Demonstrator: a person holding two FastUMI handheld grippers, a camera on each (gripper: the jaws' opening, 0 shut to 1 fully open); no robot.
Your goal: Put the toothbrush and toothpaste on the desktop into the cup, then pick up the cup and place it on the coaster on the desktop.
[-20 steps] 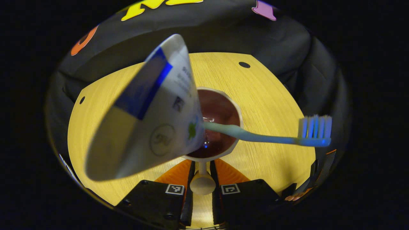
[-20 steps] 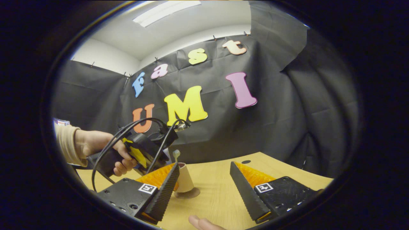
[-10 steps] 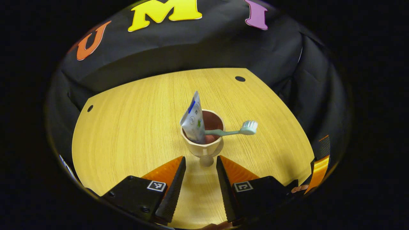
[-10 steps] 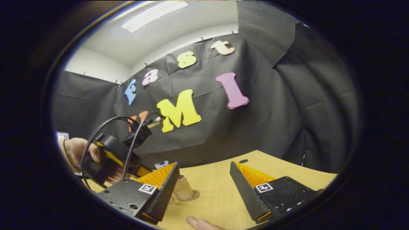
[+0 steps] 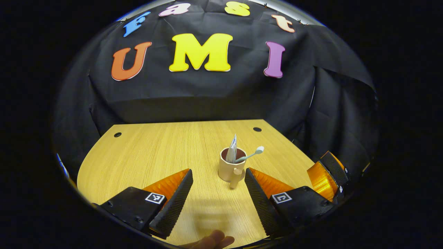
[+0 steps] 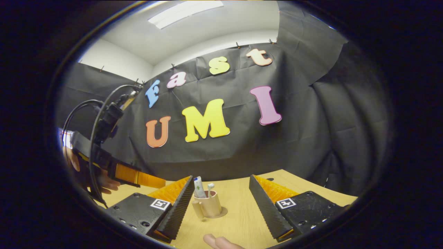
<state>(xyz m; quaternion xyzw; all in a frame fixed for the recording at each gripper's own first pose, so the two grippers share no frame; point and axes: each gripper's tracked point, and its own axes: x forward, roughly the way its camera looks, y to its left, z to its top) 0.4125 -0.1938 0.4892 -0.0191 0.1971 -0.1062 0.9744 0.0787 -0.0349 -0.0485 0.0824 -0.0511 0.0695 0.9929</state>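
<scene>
Since the cup (image 5: 231, 169) stands upright on its coaster (image 6: 221, 212) mid-bench, toothbrush (image 5: 250, 155) and toothpaste (image 5: 232, 149) inside, I judge placement done; left gripper (image 5: 218, 197) sits just behind it, both jaws wide, empty.

Bare desktop (image 5: 145, 155) around cup (image 5: 229, 169), both tools spread, well clear

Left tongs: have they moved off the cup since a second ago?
Yes. The left tongs have drawn back from the cup, which looks far smaller against the desk, and they have opened off its handle. The cup stands on the coaster.
</scene>
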